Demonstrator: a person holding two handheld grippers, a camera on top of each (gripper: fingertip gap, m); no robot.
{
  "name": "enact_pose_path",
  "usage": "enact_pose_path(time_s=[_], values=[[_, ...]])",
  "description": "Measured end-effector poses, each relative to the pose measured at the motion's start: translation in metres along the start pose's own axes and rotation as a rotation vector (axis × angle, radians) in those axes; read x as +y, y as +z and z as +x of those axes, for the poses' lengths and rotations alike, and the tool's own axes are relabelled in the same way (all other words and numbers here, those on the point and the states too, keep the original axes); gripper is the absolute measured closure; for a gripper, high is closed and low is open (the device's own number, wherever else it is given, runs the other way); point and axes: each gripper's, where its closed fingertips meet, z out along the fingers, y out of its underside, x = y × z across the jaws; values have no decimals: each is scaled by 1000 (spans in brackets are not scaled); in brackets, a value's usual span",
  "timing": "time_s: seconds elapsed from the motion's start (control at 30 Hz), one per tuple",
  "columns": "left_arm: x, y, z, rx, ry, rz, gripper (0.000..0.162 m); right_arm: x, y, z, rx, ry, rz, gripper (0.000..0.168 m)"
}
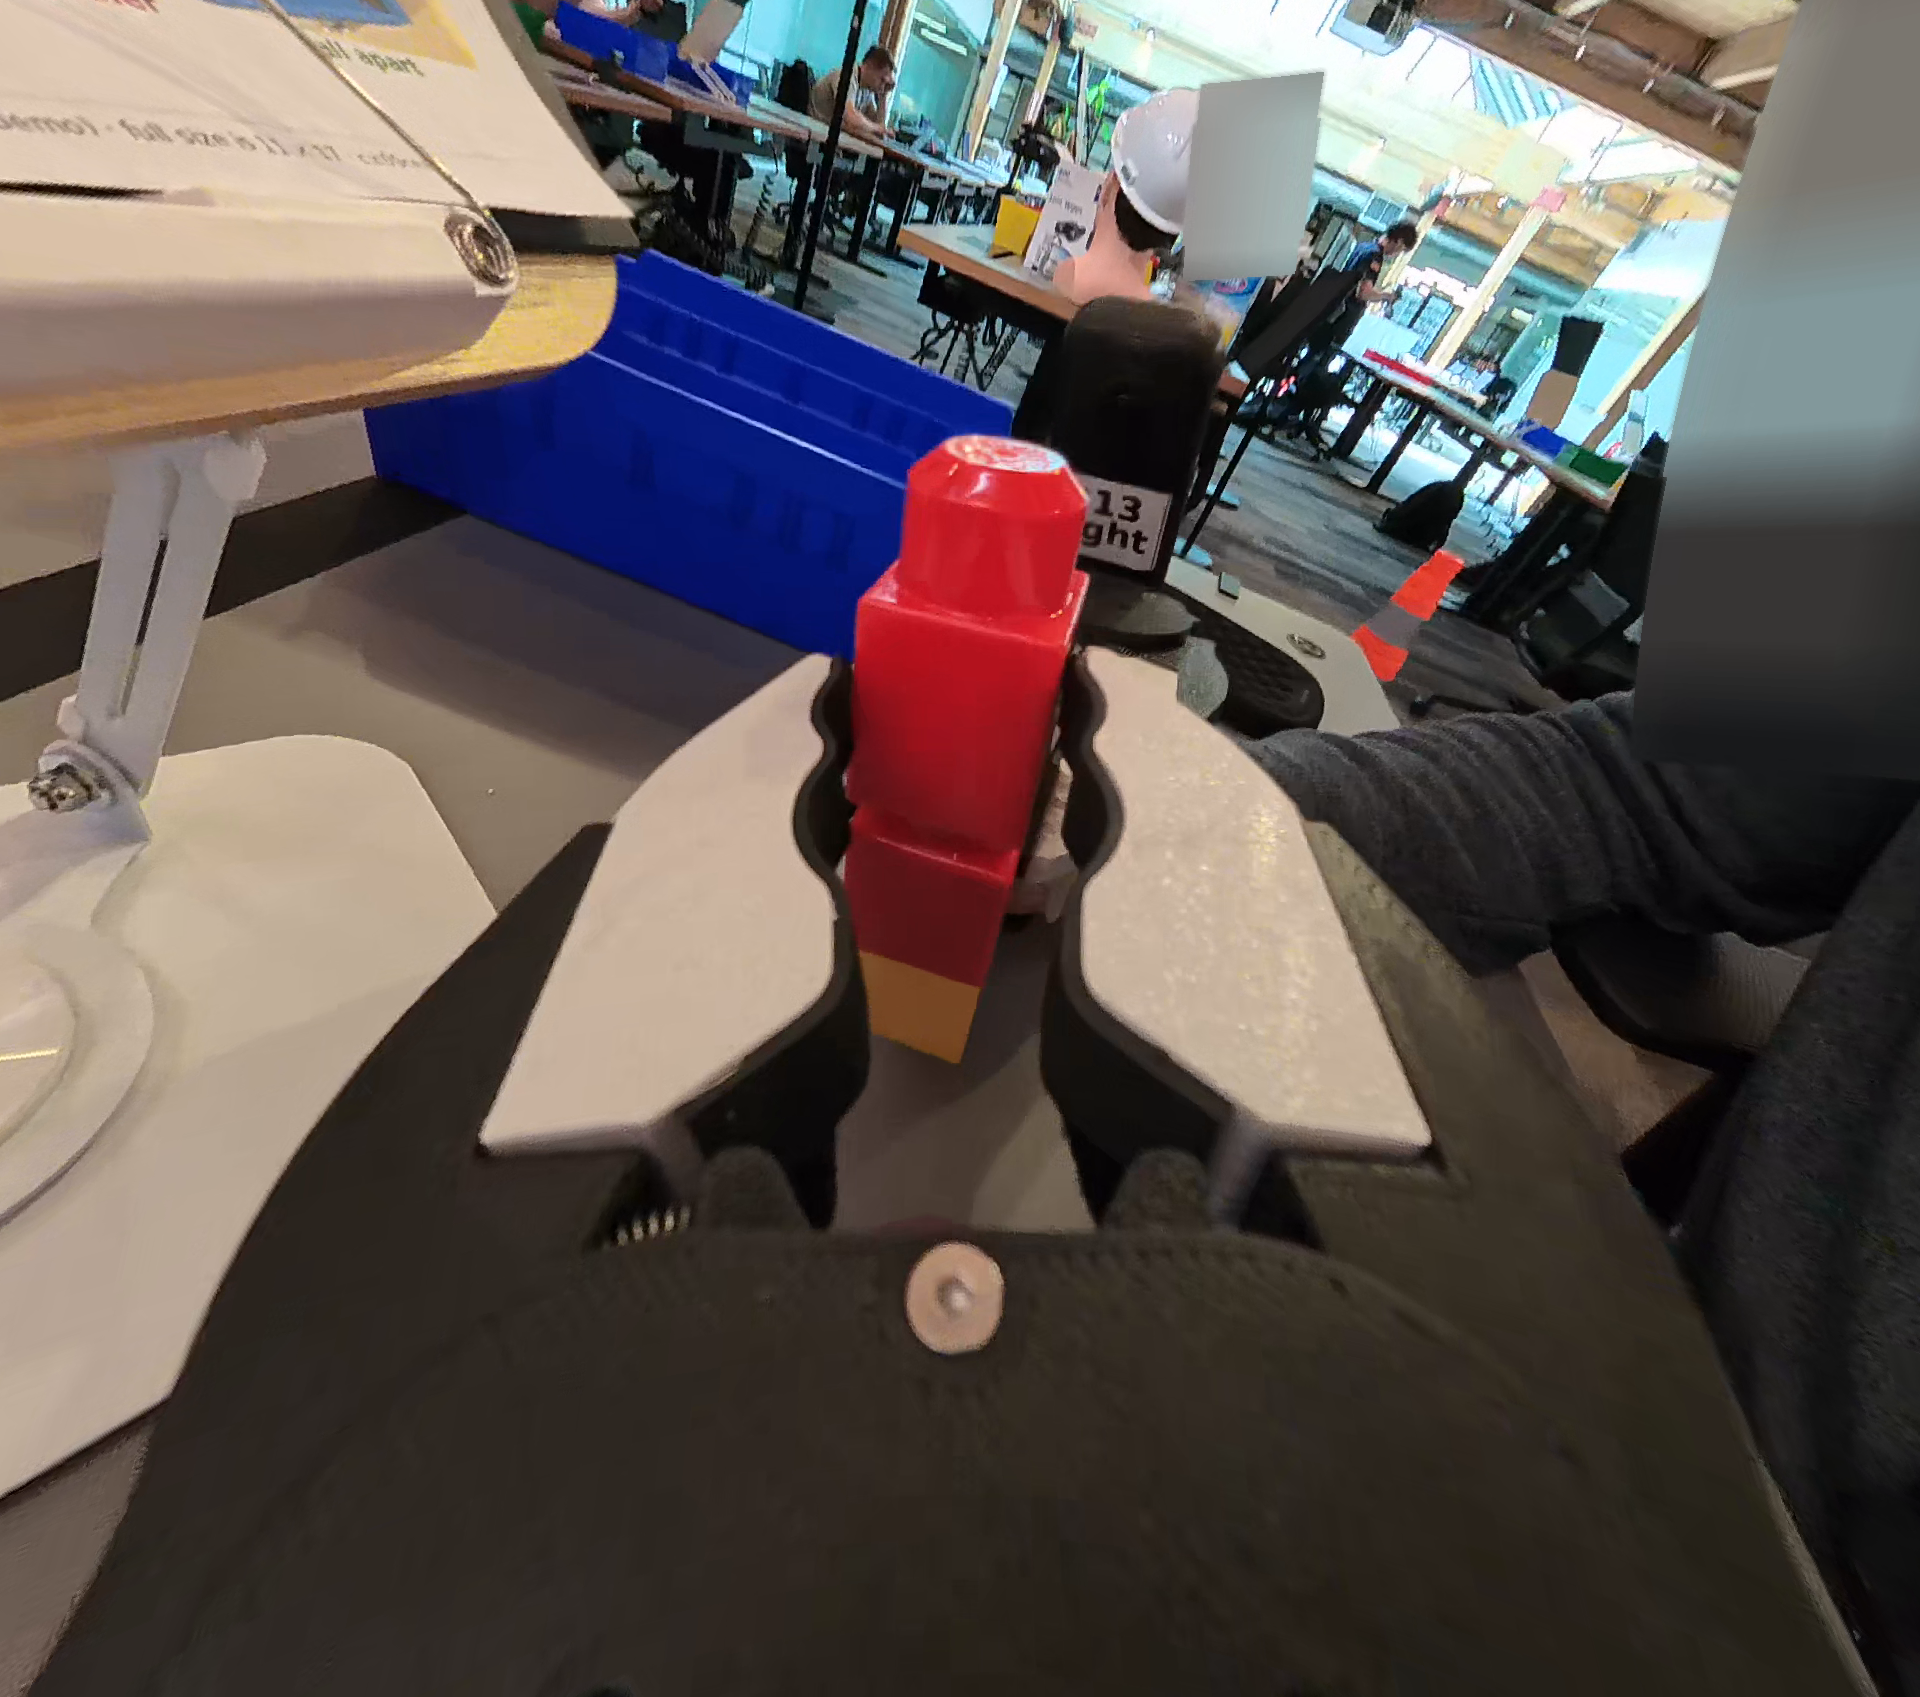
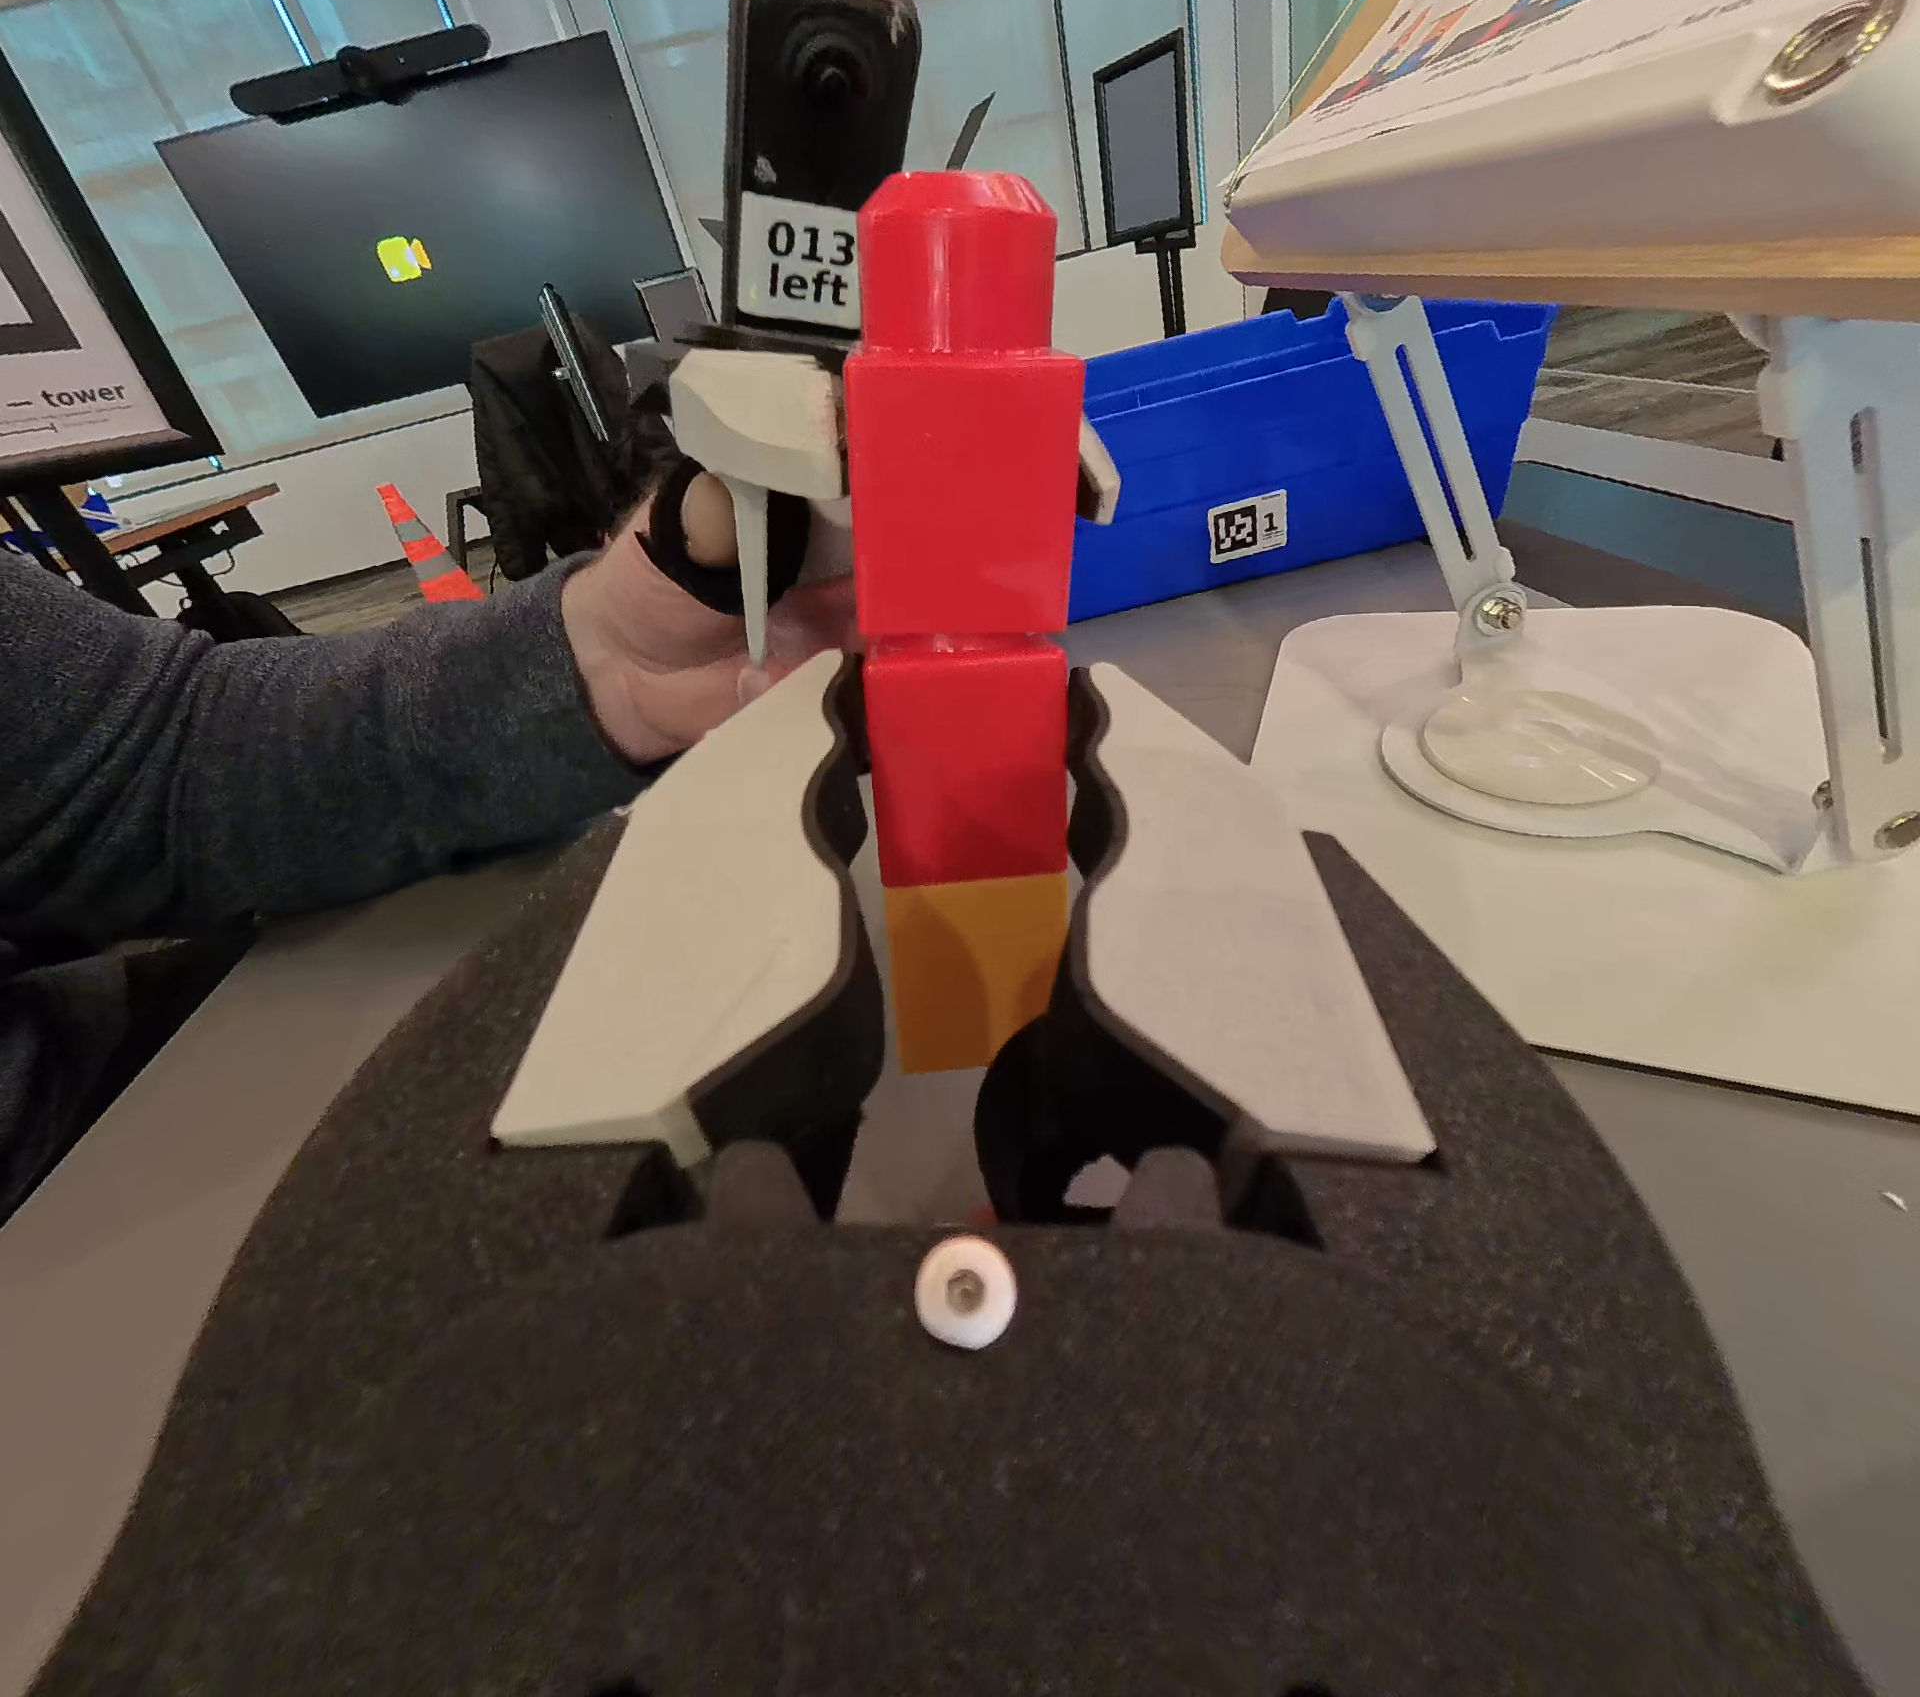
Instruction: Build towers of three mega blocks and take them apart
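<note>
The tower (image 2: 966,608) stood upright over the grey table (image 2: 1662,1232): two glossy red blocks above an orange one, a round stud on top. The left gripper (image 1: 956,733) pinched the top red block (image 1: 961,712); the right gripper (image 2: 966,764) clamped the middle red block (image 2: 966,764).
</note>
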Motion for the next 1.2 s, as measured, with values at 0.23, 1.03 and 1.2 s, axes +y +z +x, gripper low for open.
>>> enact_pose_path(time_s=[0.23,1.03,1.2], values=[[-5,2,0,16,-21,108,124,-5,-3,1,-10,22,37,132],[5,3,0,52,-56,41,124,-6,-5,1,-14,28,45,133],[5,4,1,33,-32,14,125,-5,-5,0,-13,21,41,133]])
